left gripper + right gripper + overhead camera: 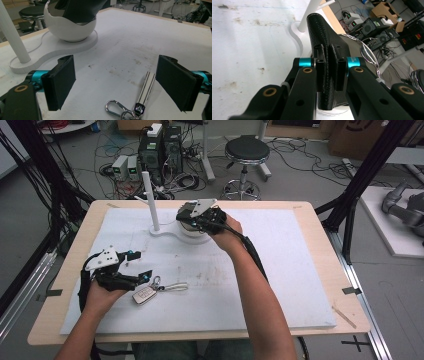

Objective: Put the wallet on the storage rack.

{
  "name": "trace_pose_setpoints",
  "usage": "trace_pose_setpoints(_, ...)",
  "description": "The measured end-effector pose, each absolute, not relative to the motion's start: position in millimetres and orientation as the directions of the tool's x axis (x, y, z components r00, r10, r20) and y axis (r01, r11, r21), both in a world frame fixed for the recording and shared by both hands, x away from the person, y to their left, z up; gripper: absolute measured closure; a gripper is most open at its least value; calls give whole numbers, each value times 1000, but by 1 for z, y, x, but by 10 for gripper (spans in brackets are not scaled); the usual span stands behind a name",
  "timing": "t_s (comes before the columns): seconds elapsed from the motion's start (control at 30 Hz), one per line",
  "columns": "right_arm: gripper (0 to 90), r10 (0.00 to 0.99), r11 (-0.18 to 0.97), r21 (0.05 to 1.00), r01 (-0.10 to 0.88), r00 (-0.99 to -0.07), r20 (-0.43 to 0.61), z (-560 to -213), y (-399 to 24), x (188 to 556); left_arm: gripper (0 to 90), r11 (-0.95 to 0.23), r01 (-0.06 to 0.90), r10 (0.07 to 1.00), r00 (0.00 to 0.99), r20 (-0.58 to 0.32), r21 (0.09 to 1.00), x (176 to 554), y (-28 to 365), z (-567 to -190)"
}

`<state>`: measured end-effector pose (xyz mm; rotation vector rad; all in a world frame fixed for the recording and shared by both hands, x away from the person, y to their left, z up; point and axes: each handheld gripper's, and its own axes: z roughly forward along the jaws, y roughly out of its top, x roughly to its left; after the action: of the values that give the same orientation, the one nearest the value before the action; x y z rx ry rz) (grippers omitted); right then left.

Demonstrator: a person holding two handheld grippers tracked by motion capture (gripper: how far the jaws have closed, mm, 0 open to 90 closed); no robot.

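1. Cluttered workshop floor with cables, computer boxes (160, 150) and a round stool (246, 151) beyond a wooden desk (320, 250) covered by a white mat (280, 270).
2. Black leather wallet (322, 37) pinched between the right tongs (329, 72), jaws clamped narrow on its stitched body; seen over the white bowl (71, 28) at the far middle of the mat.
3. Right tongs (202, 217) held above that bowl, forearm reaching in from the near edge.
4. Bowl seated on a flat white base (52, 48), sharing it with an upright white post (150, 200) just to its left.
5. Left tongs (116, 82) spread wide, nothing between the pads, low over the near left part of the mat.
6. Key fob (144, 294) with metal clip (113, 108) and white strap (147, 85) lying flat on the mat, just right of the left tongs (135, 265), not touched.
7. Faint brown stains across the mat's middle.
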<state>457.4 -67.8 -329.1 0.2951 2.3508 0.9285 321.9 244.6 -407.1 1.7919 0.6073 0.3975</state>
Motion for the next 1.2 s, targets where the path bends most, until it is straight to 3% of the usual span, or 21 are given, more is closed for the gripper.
trace_pose_setpoints(0.33, 823, 431, 746, 665, 41, -791, -435, -345, -62, 468, 163, -223, 202, 585, 811, -35, 954, 321, 245, -408)
trace_pose_setpoints(0.37, 764, 435, 748, 663, 39, -783, -444, -346, -61, 469, 163, -226, 201, 585, 810, -33, 953, 321, 245, -408)
trace_pose_setpoints(0.4, 764, 435, 748, 663, 39, -783, -444, -346, -61, 469, 163, -229, 202, 585, 810, -31, 952, 321, 245, -408)
trace_pose_setpoints(0.47, 582, 457, 747, 664, 40, -755, -469, -344, -60, 467, 163, -230, 203, 586, 810, -31, 952, 321, 246, -408)
trace_pose_setpoints(0.63, 471, 485, 706, 707, 33, -750, -450, -332, -70, 460, 163, -226, 201, 588, 808, -30, 953, 320, 246, -408)
trace_pose_setpoints(0.7, 415, 512, 673, 738, 42, -747, -424, -320, -84, 450, 163, -227, 201, 587, 809, -31, 953, 320, 245, -408)
trace_pose_setpoints(0.93, 366, 576, 581, 813, 44, -728, -372, -307, -123, 422, 163, -234, 186, 574, 819, -19, 954, 318, 241, -406)
trace_pose_setpoints(1.2, 304, 670, 416, 901, 123, -711, -213, -315, -211, 369, 163, -251, 182, 585, 811, -1, 951, 317, 242, -404)
